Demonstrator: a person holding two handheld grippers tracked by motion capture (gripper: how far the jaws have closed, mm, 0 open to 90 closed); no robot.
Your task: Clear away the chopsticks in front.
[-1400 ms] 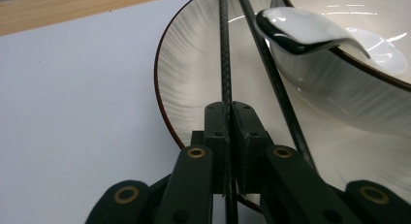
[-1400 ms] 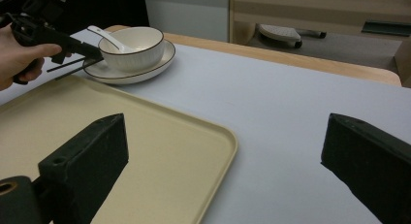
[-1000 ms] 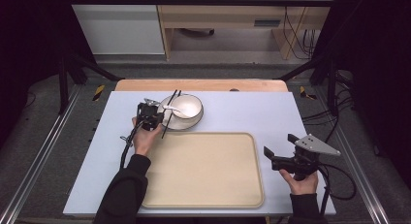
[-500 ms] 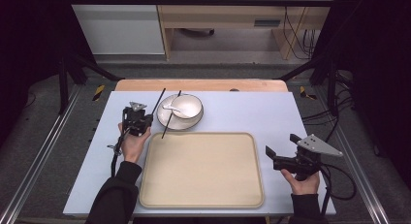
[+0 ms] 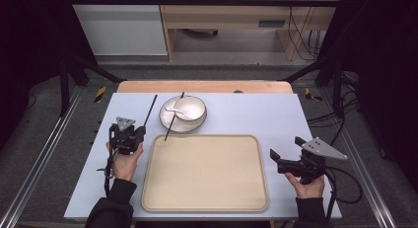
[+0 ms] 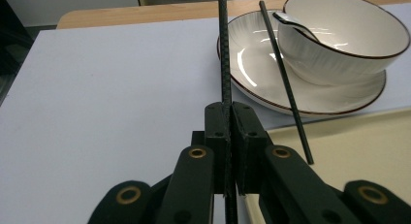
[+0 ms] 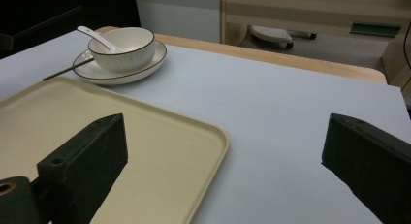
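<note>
A white bowl [image 5: 191,108] with a white spoon [image 5: 172,108] in it stands on a white plate [image 5: 183,129] at the back of the table. One black chopstick [image 5: 173,118] leans across the plate, its tip on the beige tray [image 5: 204,173]. My left gripper [image 5: 141,131] is left of the plate, shut on a second black chopstick [image 5: 150,109] that points away from me. In the left gripper view that chopstick [image 6: 223,49] is pinched between the jaws of the left gripper [image 6: 228,110]. My right gripper [image 5: 285,147] is held open right of the tray, with nothing between its jaws.
The beige tray [image 7: 72,122] lies bare at the front middle of the blue-white tabletop [image 5: 256,114]. The bowl [image 7: 123,47] and plate [image 7: 145,64] stand beyond its far corner. A wooden strip [image 5: 204,86] runs along the table's back edge.
My left gripper has moved left and back toward the person, carrying one chopstick away from the bowl. The other chopstick stays on the plate. The right gripper has barely moved.
</note>
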